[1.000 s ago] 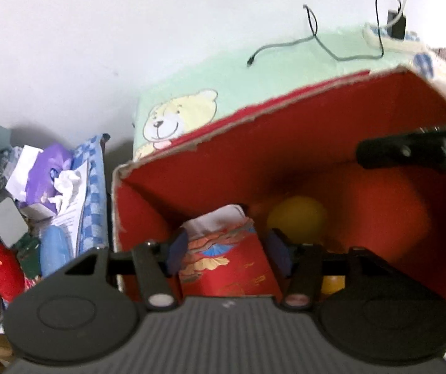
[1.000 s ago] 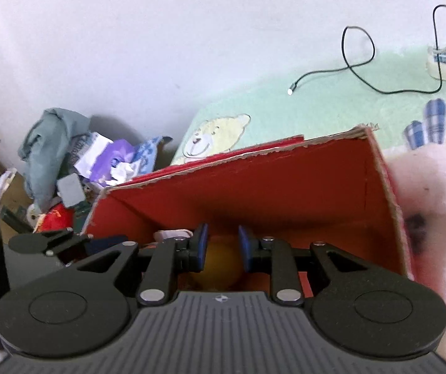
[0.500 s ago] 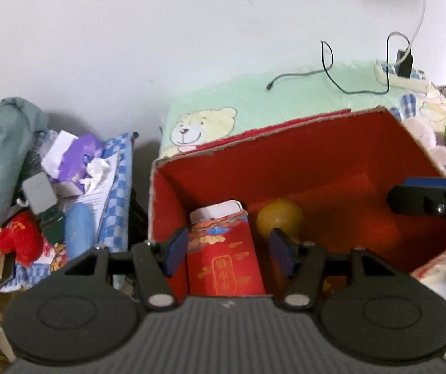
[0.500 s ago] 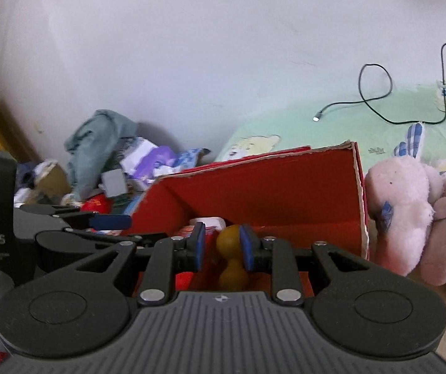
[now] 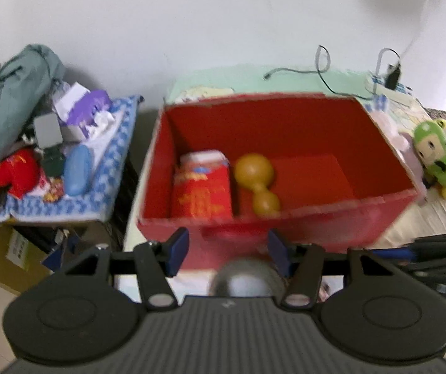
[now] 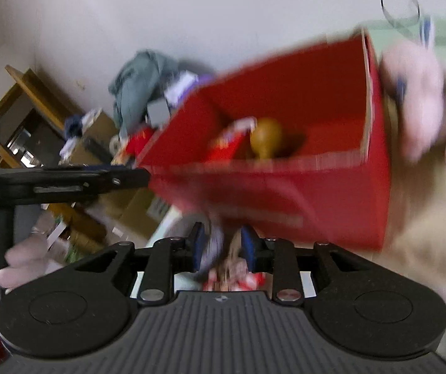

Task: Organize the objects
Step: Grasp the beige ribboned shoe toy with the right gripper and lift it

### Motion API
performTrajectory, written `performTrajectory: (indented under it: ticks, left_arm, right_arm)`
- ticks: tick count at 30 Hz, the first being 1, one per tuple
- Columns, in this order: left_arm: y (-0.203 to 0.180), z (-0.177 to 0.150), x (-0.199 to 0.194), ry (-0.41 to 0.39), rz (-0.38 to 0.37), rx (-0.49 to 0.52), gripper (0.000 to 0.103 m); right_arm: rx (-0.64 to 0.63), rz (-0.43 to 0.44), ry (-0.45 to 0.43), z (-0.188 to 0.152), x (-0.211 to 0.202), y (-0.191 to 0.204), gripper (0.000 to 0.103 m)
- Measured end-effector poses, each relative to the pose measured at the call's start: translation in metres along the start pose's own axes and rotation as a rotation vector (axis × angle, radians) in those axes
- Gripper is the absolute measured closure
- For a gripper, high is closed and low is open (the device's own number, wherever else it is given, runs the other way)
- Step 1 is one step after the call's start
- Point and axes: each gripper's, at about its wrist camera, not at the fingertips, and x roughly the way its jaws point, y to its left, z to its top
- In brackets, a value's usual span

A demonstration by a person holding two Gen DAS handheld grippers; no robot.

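Well beyond both fingers [image 5: 179, 247], gourd [image 5: 255, 184] inside box [image 5: 316, 221]

Left gripper [image 5: 227, 251] open; right gripper [image 6: 221, 246] seemingly opening.

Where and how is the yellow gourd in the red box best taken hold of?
Grip the gourd probably at its narrow waist, coming straight down from above: it lies flat on the floor of the red box, whose walls block the sides, and the red packet crowds one flank, so set the fingers carefully.
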Motion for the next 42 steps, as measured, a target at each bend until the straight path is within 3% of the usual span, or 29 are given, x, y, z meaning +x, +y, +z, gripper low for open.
performTrajectory:
  ticks: [4, 10, 19, 22, 23, 25, 27, 30, 32, 35, 42]
  left_arm:
    - [-0.014, -0.024, -0.006, 0.037, -0.052, 0.011, 0.045]
    - [-0.034, -0.055, -0.005, 0.1, -0.121, 0.035, 0.045]
    - [-0.044, -0.071, 0.011, 0.182, -0.166, -0.003, 0.046]
    - [-0.051, -0.073, 0.015, 0.2, -0.211, 0.007, 0.043]
    - [-0.053, -0.075, 0.015, 0.202, -0.224, 0.014, 0.039]
    - [-0.059, -0.076, 0.019, 0.208, -0.241, 0.032, 0.031]
    - [-0.063, -0.075, 0.026, 0.223, -0.235, 0.04, 0.032]
    - [-0.067, -0.075, 0.04, 0.264, -0.247, 0.036, 0.039]
    - [-0.071, -0.076, 0.05, 0.295, -0.252, 0.044, 0.05]
    - [-0.077, -0.076, 0.056, 0.314, -0.284, 0.054, 0.053]
    - [-0.105, -0.064, 0.043, 0.271, -0.402, 0.163, 0.055]
  right_arm:
    - [0.033, -0.003, 0.046, -0.011, 0.009, -0.004, 0.071]
    - [0.093, 0.037, 0.123, -0.02, 0.022, -0.011, 0.052]
    - [0.156, 0.025, 0.177, -0.026, 0.043, -0.017, 0.049]
    - [0.21, 0.032, 0.205, -0.028, 0.047, -0.027, 0.054]
    - [0.231, 0.047, 0.207, -0.029, 0.046, -0.03, 0.062]
    - [0.272, 0.059, 0.206, -0.029, 0.043, -0.035, 0.065]
    - [0.287, 0.067, 0.205, -0.03, 0.038, -0.038, 0.068]
    - [0.279, 0.066, 0.196, -0.031, 0.031, -0.038, 0.071]
    - [0.274, 0.068, 0.189, -0.032, 0.026, -0.038, 0.072]
    - [0.265, 0.058, 0.169, -0.034, 0.014, -0.039, 0.073]
    - [0.342, 0.03, 0.075, -0.036, -0.029, -0.056, 0.075]
